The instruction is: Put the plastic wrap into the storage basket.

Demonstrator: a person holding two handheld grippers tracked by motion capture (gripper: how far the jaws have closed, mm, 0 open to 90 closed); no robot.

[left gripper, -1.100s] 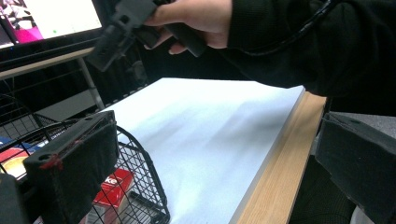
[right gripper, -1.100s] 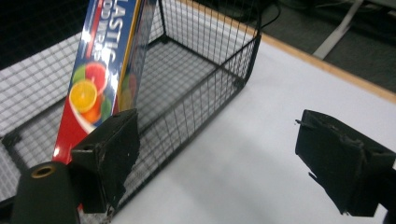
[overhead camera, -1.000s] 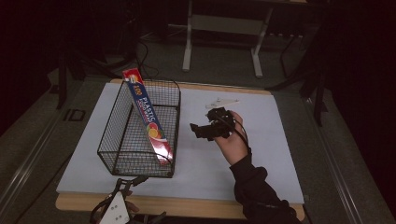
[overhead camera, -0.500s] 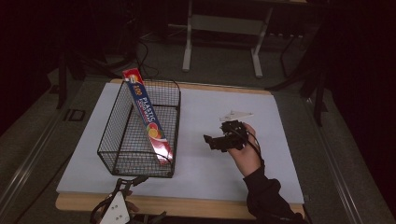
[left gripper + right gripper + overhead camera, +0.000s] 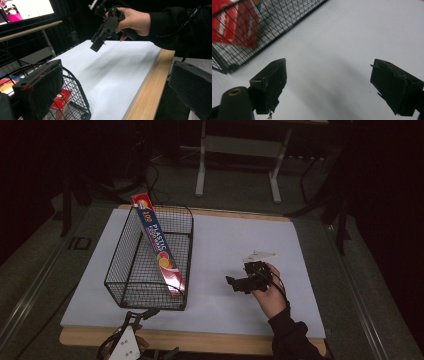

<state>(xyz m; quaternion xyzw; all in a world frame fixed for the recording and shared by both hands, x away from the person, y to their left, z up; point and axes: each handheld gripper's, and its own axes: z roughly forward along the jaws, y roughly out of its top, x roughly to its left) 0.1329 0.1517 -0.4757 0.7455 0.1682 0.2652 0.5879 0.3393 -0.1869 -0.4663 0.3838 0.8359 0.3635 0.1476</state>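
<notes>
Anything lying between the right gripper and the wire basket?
Nothing: in the high view, bare white tabletop separates the right gripper from the wire basket.

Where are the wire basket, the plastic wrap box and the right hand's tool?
wire basket (image 5: 186, 265), high view, right wall.
plastic wrap box (image 5: 159, 247), high view, blue printed face.
right tool (image 5: 231, 281), high view, between its open jaw tips.

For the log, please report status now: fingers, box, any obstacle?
Right gripper open, empty. Left gripper open. Plastic wrap box leans in wire basket. No obstacle.
</notes>
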